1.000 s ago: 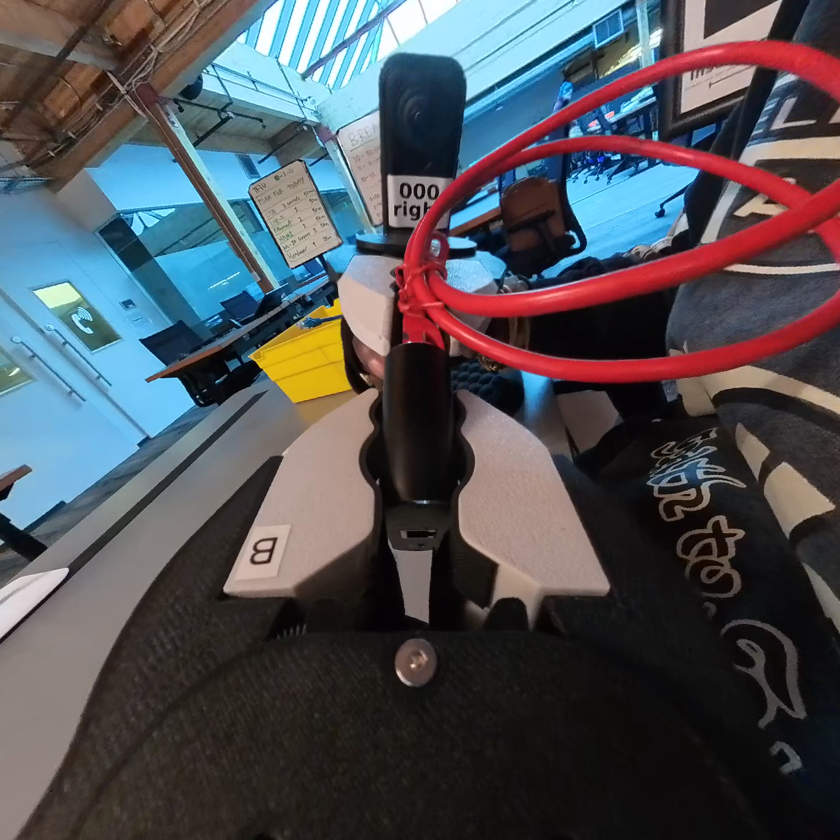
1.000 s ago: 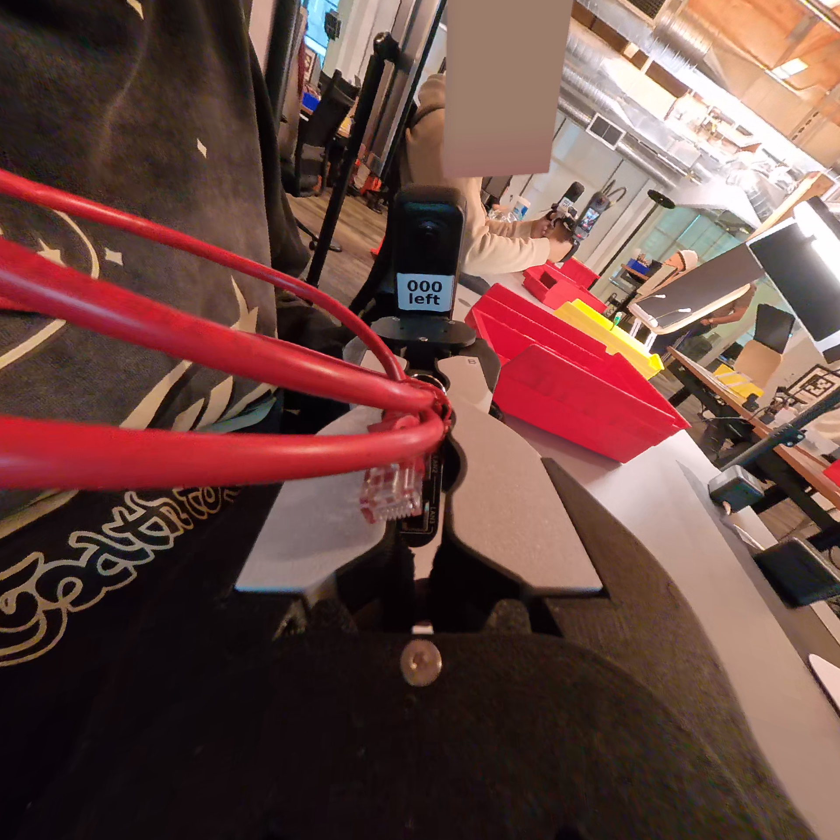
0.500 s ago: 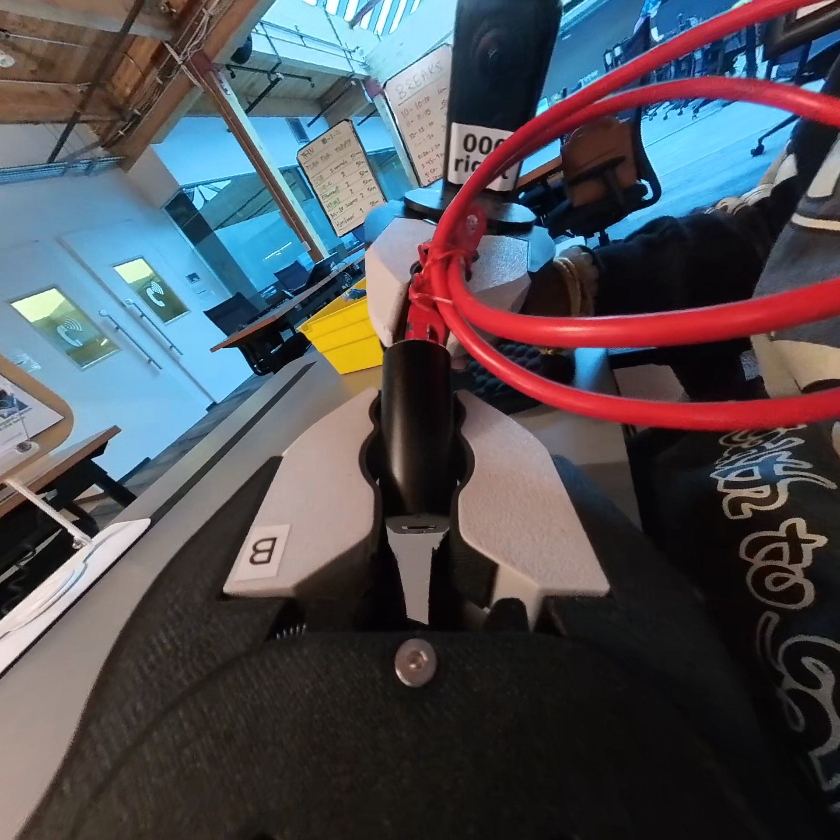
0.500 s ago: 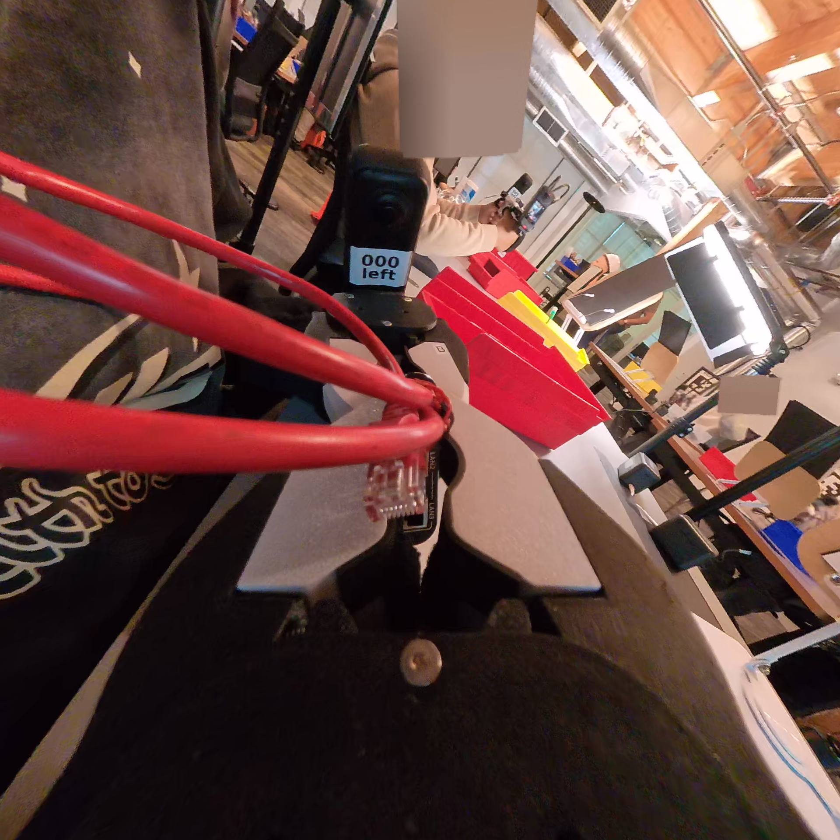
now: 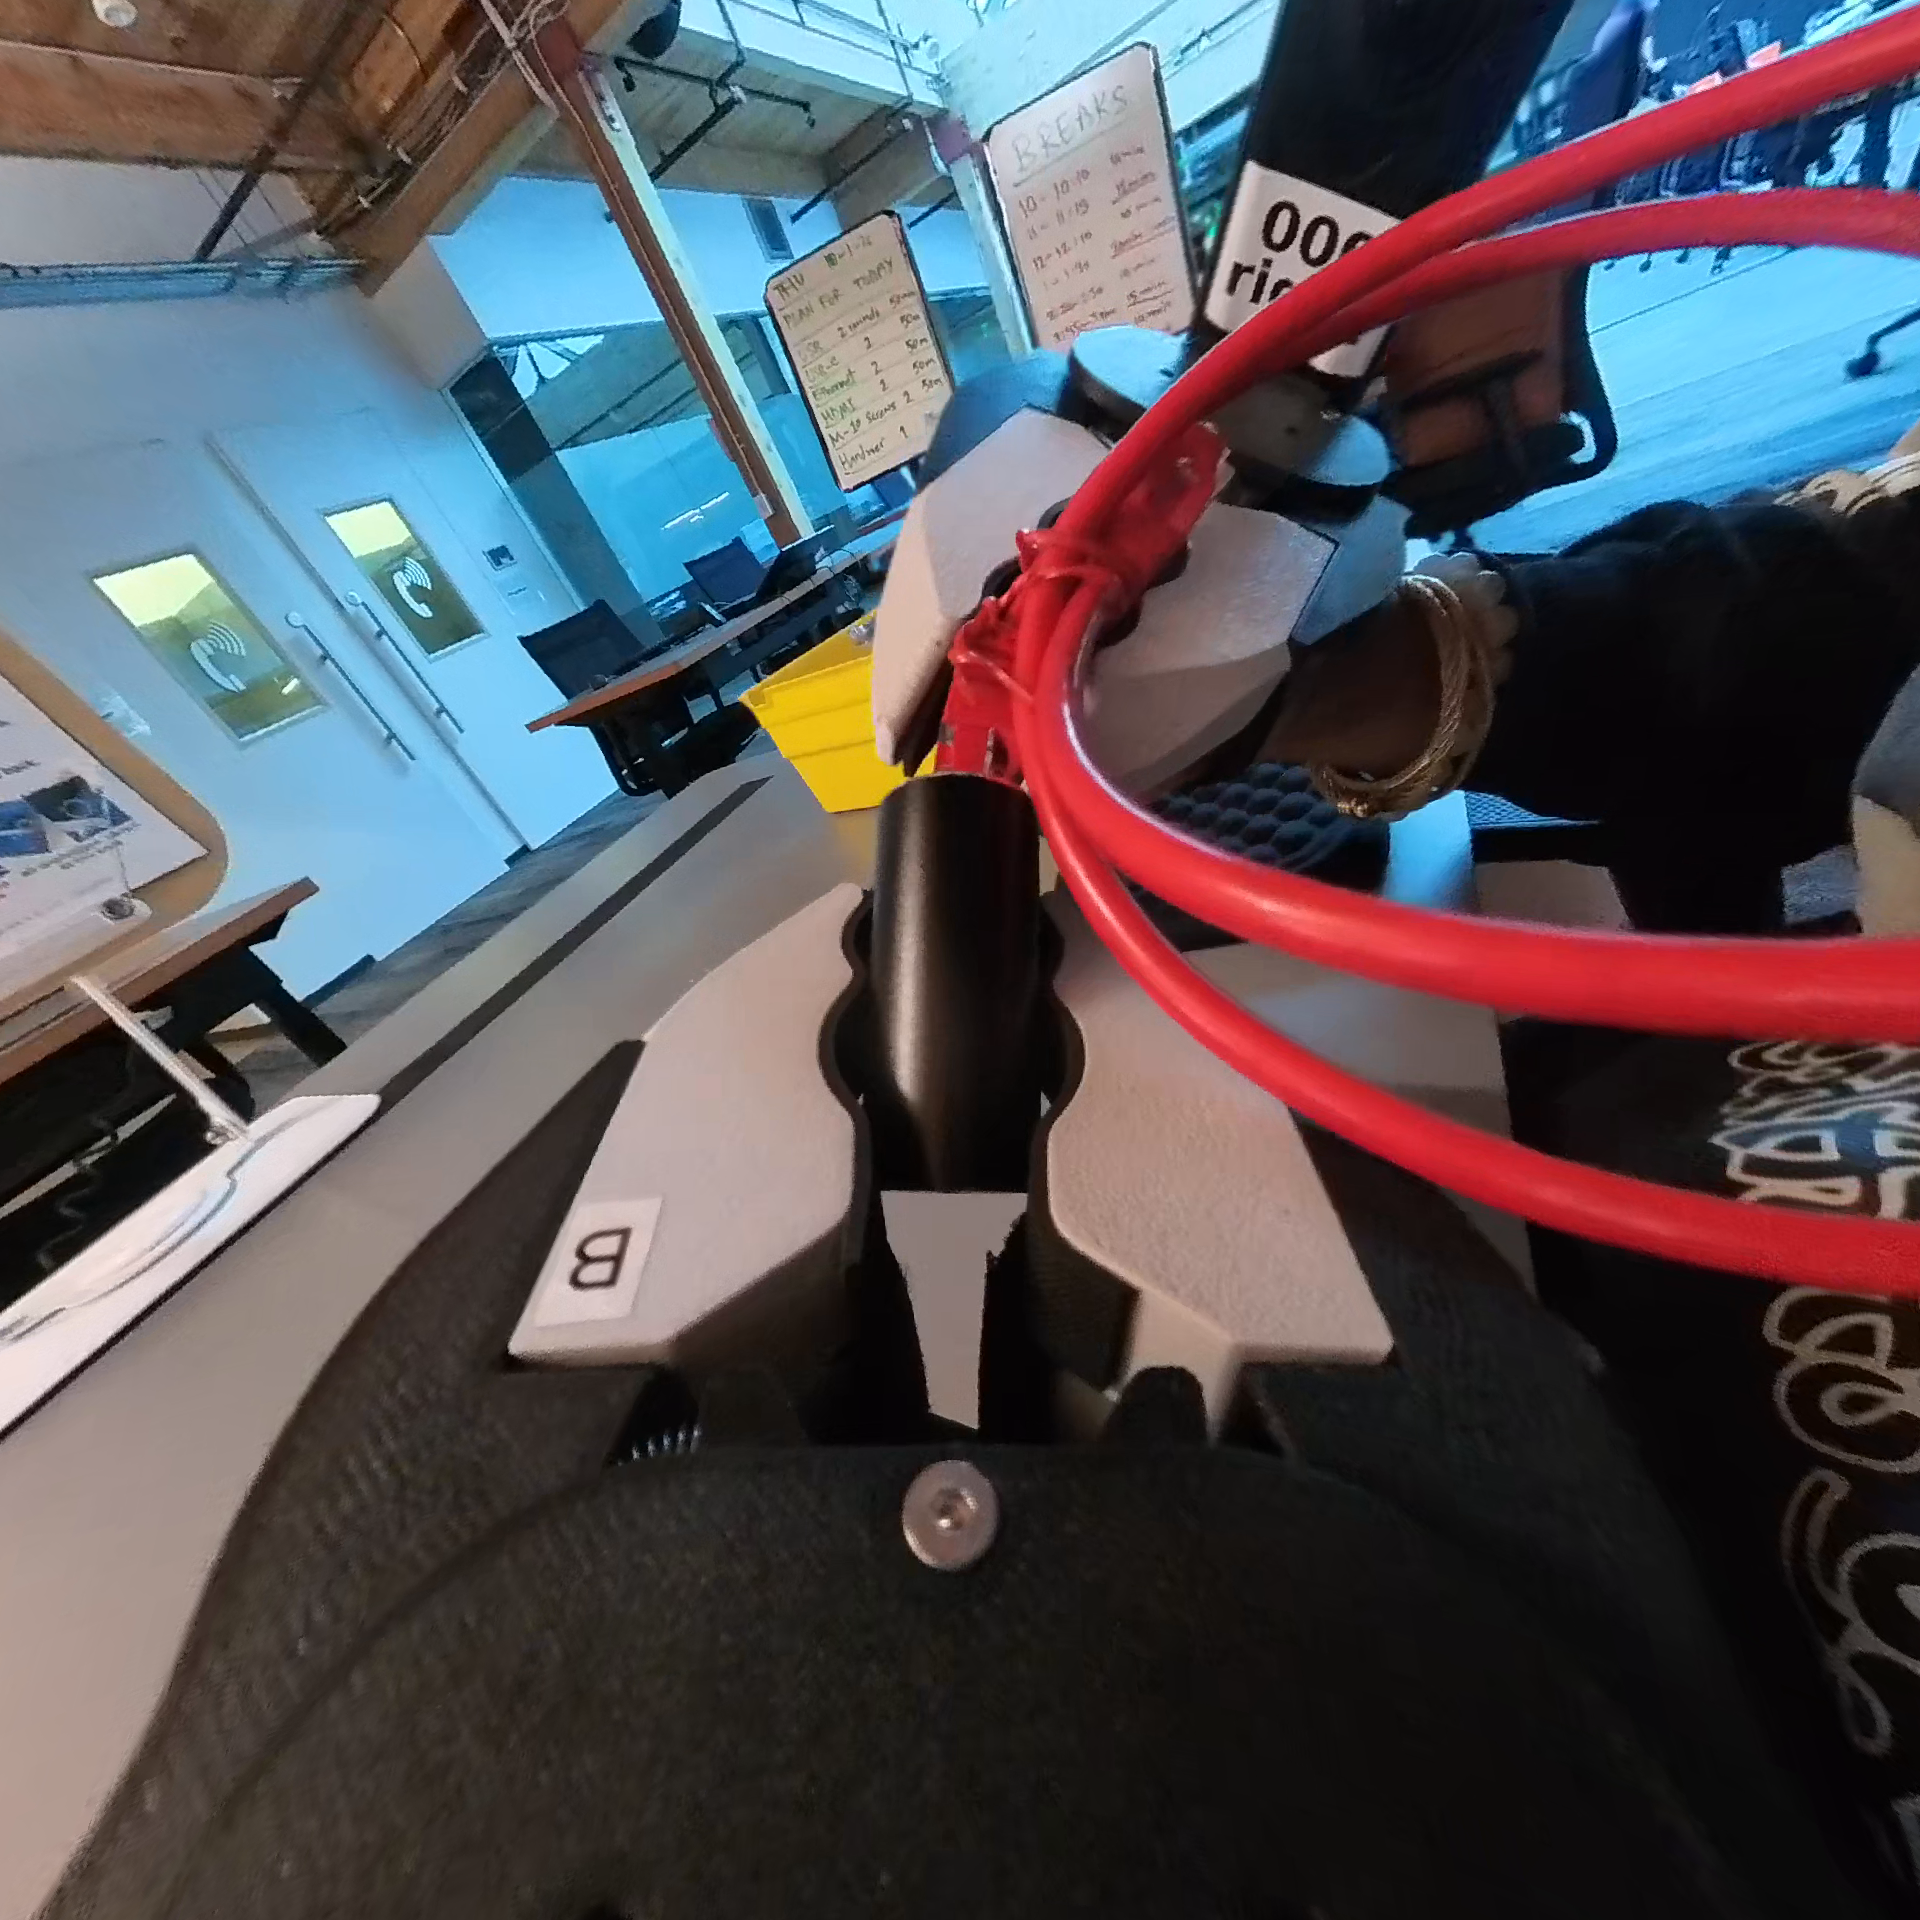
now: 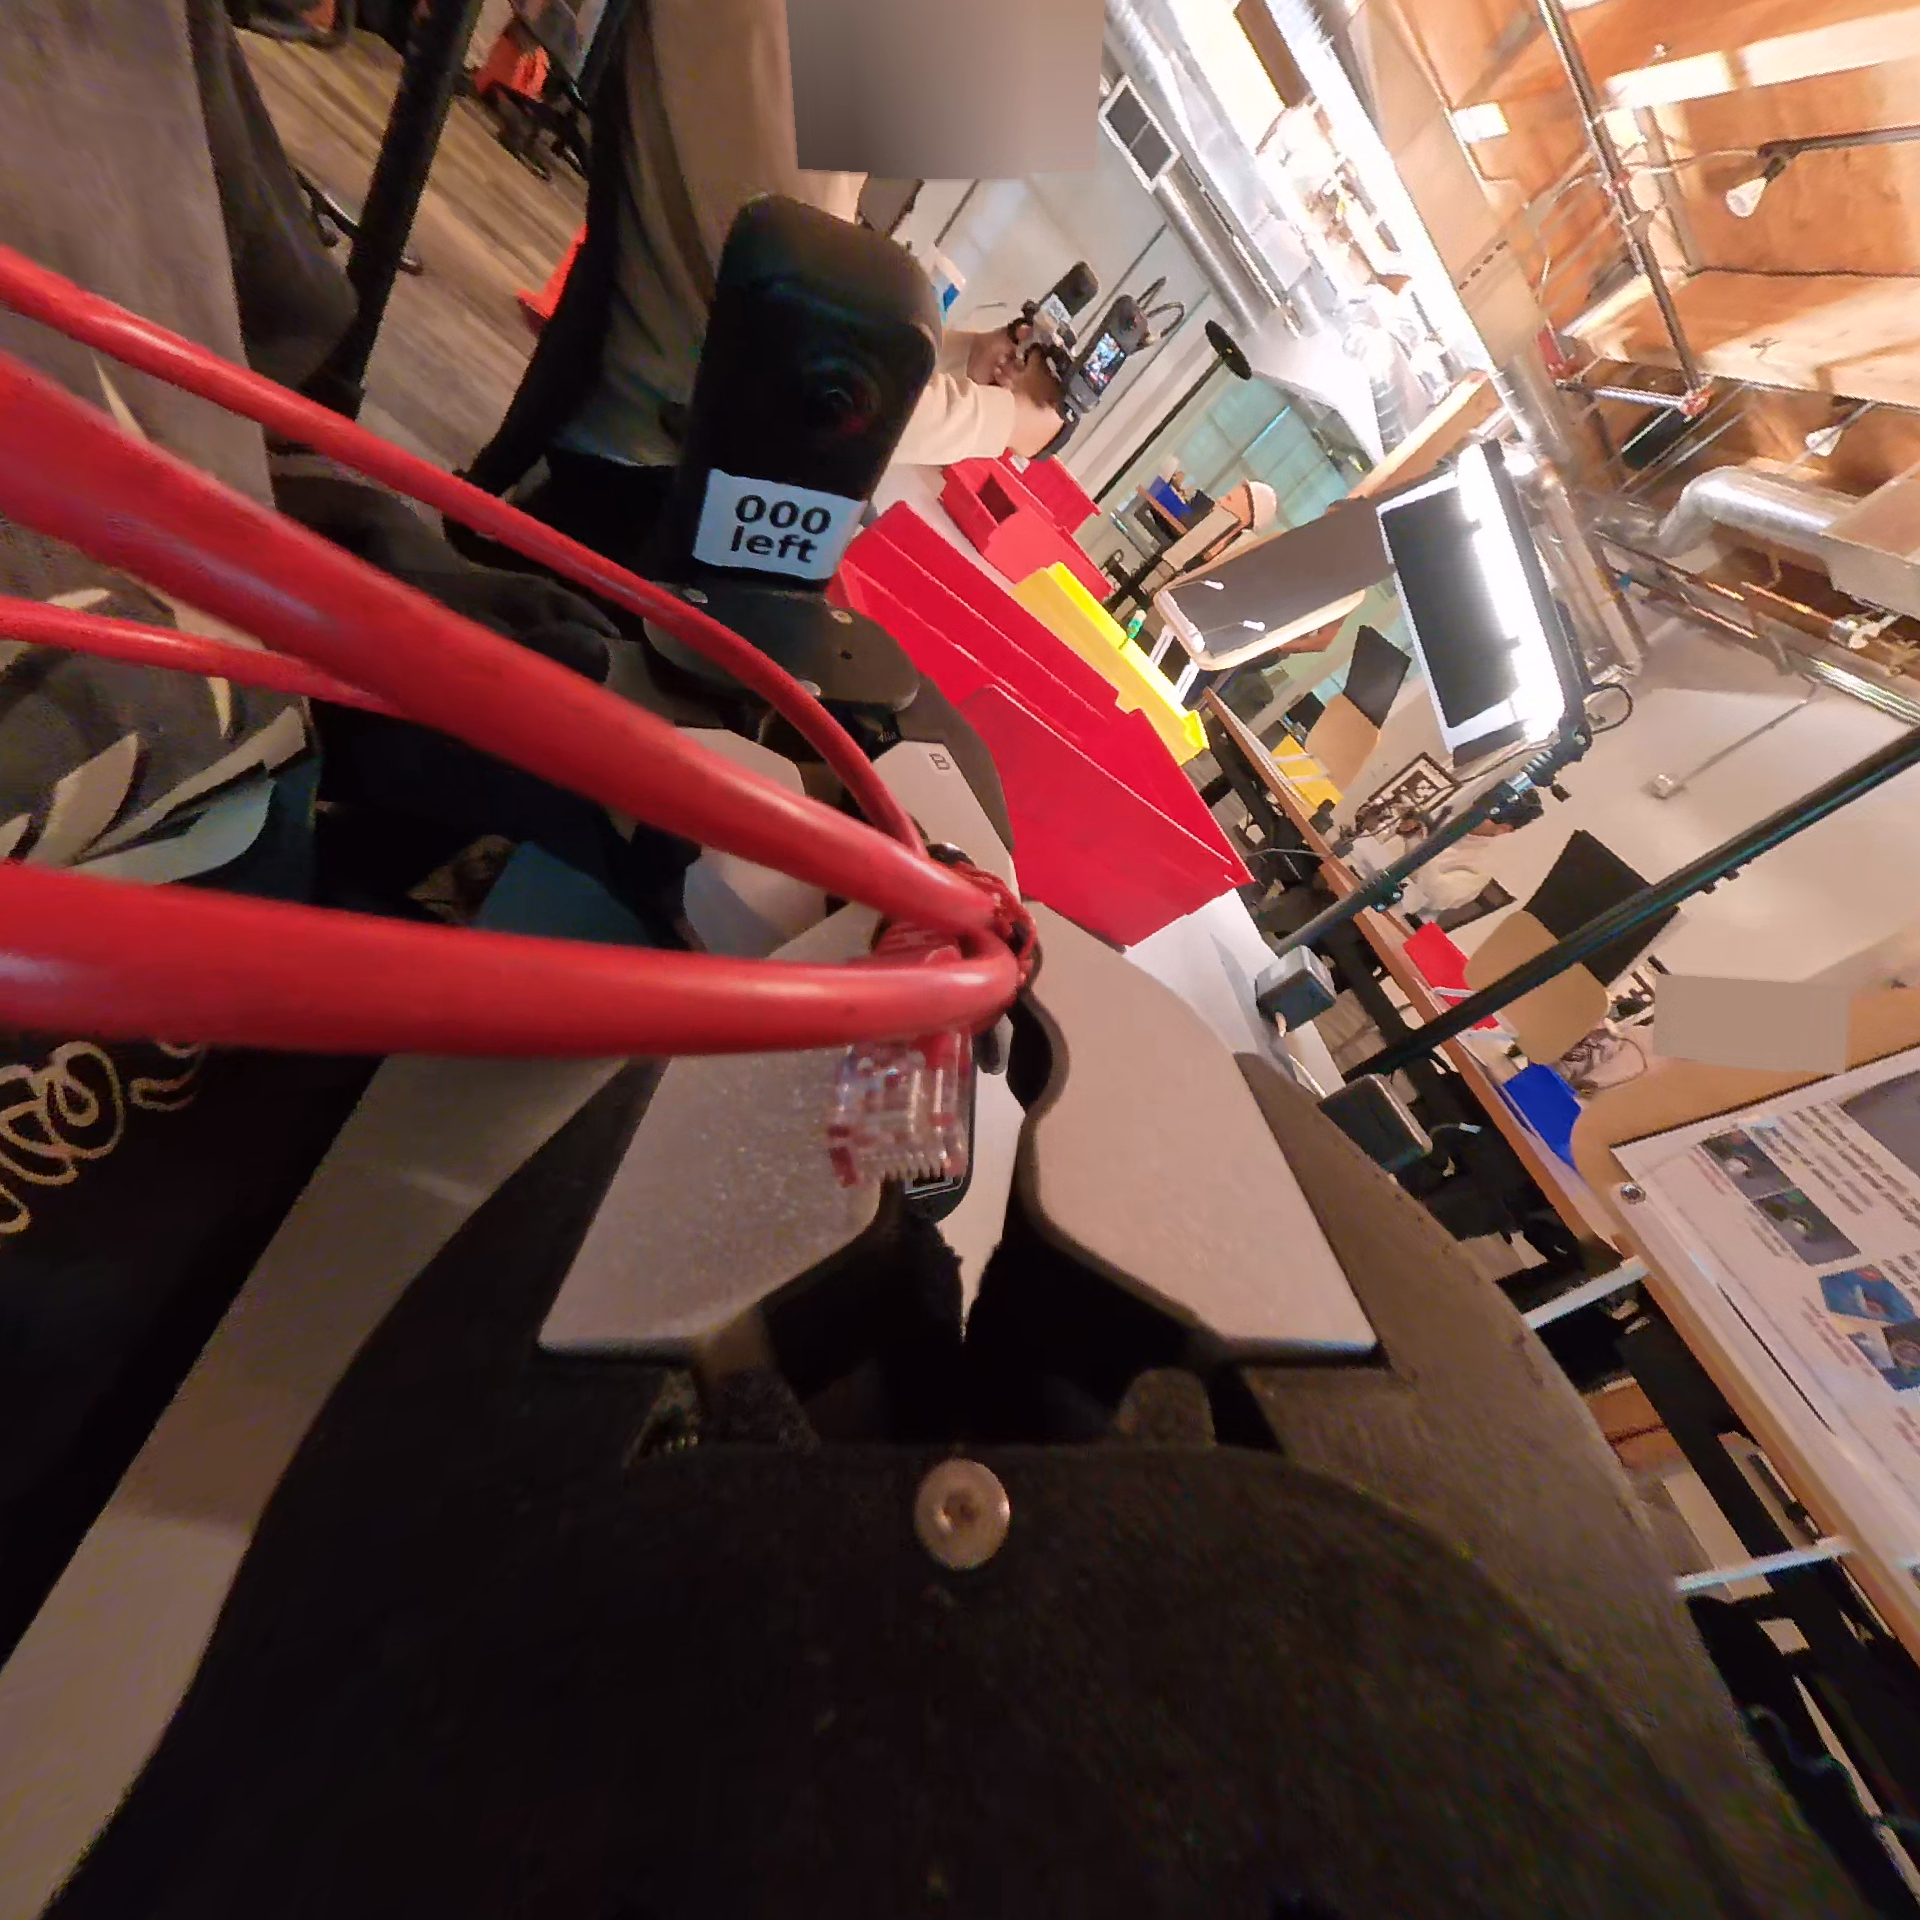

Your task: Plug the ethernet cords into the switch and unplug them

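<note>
My left gripper [image 5: 948, 904] is shut on a slim black switch [image 5: 951, 1039] that stands between its grey fingers. My right gripper [image 5: 1049, 623] faces it close by and is shut on a coiled red ethernet cord [image 5: 1455, 956] bound with a red tie. In the right wrist view the right gripper [image 6: 987, 966] holds the cord [image 6: 468, 997] near its clear plug [image 6: 899, 1112]. The plug hangs over the left finger, beside the switch's port end [image 6: 935, 1195]. The left gripper [image 6: 914, 800] shows behind it. I cannot tell whether the plug touches a port.
A grey table [image 5: 260, 1351] lies below. A yellow bin [image 5: 821, 717] and red bins [image 6: 1060, 769] stand on it farther off. A person's dark patterned clothing [image 5: 1818, 1143] is close on one side. Whiteboards [image 5: 862, 343] and a monitor [image 6: 1475, 603] are in the background.
Both views have tilted as the grippers rolled. In the left wrist view the right gripper with the cord has come closer and shifted up and right. Both grips are unchanged.
</note>
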Tool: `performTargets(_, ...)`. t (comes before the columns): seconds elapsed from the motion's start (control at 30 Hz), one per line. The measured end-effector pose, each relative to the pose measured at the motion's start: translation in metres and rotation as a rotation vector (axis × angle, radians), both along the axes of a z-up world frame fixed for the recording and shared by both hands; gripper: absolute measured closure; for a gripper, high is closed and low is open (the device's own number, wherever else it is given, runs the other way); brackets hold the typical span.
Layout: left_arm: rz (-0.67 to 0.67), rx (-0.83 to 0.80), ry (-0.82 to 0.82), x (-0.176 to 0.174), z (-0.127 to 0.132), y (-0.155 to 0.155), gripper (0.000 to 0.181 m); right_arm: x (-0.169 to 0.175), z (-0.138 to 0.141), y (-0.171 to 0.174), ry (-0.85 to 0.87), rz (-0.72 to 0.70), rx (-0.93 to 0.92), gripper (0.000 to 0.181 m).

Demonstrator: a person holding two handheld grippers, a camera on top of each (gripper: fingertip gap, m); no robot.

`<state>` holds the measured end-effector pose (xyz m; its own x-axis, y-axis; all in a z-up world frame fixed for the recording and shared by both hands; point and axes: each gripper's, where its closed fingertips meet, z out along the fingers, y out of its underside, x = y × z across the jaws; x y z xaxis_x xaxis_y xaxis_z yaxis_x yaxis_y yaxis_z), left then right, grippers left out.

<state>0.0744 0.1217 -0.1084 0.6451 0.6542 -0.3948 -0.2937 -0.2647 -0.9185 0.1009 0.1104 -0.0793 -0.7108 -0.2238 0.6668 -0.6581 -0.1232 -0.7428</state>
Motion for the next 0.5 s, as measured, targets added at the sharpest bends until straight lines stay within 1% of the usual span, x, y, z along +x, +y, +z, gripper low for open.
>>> performTargets(0.13, -0.001, -0.004, -0.012, -0.001, -0.001, 0.001, 0.155, -0.002, -0.001, 0.001, -0.021, 0.012, 0.011, 0.166)
performTargets(0.37, -0.012, 0.04, -0.035, -0.002, 0.002, 0.0, 0.155, -0.004, 0.003, 0.0, -0.063, 0.006, 0.025, 0.165)
performTargets(0.47, -0.021, 0.07, -0.044, 0.0, 0.005, 0.001, 0.154, -0.003, 0.006, 0.001, -0.087, 0.008, 0.011, 0.165)
performTargets(0.5, -0.021, 0.081, -0.046, 0.0, 0.007, 0.0, 0.154, -0.006, 0.011, 0.002, -0.097, -0.01, -0.015, 0.166)
